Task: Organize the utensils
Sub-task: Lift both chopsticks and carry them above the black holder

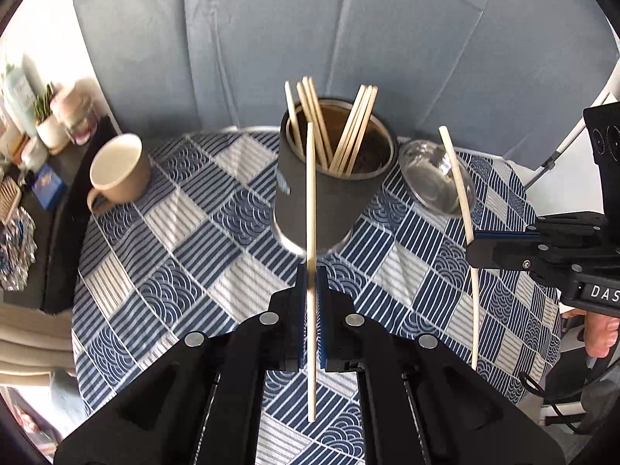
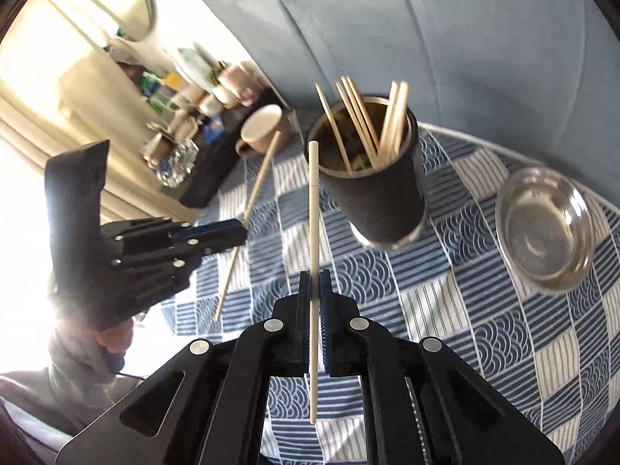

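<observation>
A dark cylindrical holder (image 1: 321, 201) (image 2: 381, 201) stands on the checked blue cloth with several wooden chopsticks (image 1: 350, 131) (image 2: 391, 124) leaning inside it. My left gripper (image 1: 311, 271) is shut on a wooden chopstick (image 1: 310, 193), held upright in front of the holder. My right gripper (image 2: 314, 275) is shut on a pale white chopstick (image 2: 313, 201), also upright, just left of the holder. In the left wrist view the right gripper (image 1: 474, 242) shows at the right edge with its white chopstick (image 1: 461, 186). From the right wrist, the left gripper (image 2: 242, 228) shows at the left with its wooden chopstick (image 2: 255, 190).
A beige mug (image 1: 118, 172) (image 2: 261, 130) stands at the cloth's far left. A glass bowl (image 1: 434, 176) (image 2: 542, 228) sits right of the holder. A cluttered side shelf (image 1: 35, 143) lies beyond the table's left edge. A blue backdrop (image 1: 310, 38) hangs behind. A person's hand (image 1: 600, 329) holds the right gripper.
</observation>
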### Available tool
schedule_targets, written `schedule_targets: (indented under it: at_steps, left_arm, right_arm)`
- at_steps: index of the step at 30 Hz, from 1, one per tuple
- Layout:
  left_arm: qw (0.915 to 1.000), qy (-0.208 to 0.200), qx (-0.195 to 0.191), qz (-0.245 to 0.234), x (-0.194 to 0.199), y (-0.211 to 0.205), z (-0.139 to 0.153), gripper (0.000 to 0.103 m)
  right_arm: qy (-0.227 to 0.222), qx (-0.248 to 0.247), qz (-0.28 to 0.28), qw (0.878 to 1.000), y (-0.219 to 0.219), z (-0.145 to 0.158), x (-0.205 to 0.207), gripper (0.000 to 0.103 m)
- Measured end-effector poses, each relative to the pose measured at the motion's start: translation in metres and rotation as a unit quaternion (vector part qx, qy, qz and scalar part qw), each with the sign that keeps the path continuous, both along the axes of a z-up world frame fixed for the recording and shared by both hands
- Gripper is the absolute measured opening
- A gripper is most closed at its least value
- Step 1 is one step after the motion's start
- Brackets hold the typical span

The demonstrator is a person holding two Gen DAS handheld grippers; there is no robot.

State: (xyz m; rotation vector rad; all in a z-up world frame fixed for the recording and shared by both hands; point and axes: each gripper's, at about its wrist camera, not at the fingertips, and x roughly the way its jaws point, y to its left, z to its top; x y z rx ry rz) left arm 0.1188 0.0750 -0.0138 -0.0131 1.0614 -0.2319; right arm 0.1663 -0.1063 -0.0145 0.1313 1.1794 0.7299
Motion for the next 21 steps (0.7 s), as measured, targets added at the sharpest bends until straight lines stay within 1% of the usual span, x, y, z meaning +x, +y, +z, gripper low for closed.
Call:
schedule_targets:
  at_steps: [6,10,15,21]
  left_arm:
    - [0.9994,-0.033,0.009,-0.011,0.017,-0.010,0.024,0.005]
    - [0.9988,-0.047,0.007,-0.014,0.032,-0.012,0.035,0.005]
    - [0.9981,-0.060,0.001,-0.017,0.050,-0.012,0.043,0.005]
    - [0.9976,-0.067,-0.007,-0.014,0.072,-0.011,0.044,0.005]
  right_arm:
    - [-0.026,0.009,-0.003,1.000,0.003,0.020,0.021,0.005]
    - [-0.041,0.019,-0.007,0.999,0.004,0.030,0.034,0.005]
    - [-0.058,0.030,-0.010,0.998,0.005,0.041,0.052,0.005]
    - [-0.075,0.031,-0.025,0.996,0.005,0.046,0.070,0.005]
